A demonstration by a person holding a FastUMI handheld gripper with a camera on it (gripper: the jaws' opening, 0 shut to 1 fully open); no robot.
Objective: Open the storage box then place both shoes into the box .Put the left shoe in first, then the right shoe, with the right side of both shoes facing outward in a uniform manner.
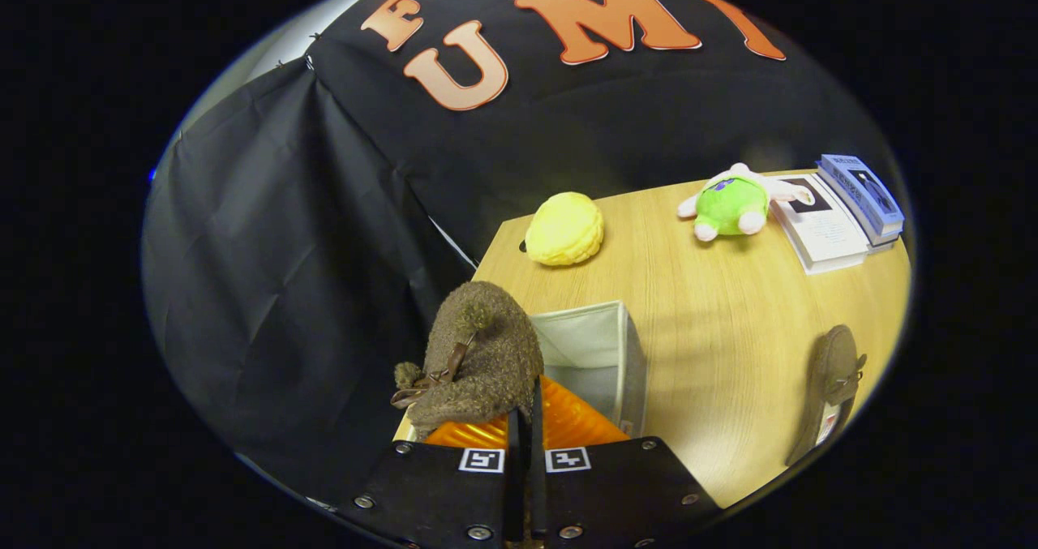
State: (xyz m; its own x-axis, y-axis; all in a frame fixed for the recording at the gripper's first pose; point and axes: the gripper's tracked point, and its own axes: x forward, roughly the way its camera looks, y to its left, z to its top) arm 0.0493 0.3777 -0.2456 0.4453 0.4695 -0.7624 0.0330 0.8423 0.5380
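Fuzzy brown fabric shoe (pixel 478 354) hung pinched in the nearly closed jaws (pixel 525 419) above the open grey fabric storage box (pixel 596 354) (its twin, another brown shoe (pixel 831 387), lay well apart on the wooden desk (pixel 714 330)); a thin edge grip risked dropping it crooked.

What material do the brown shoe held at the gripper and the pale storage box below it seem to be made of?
Brown fuzzy shoe, pinched by the gripper: probably fleece or faux fur, matte and nubby, with a leather-like lace. Pale open storage box: likely woven fabric over stiff panels, matte, with stitched edges.
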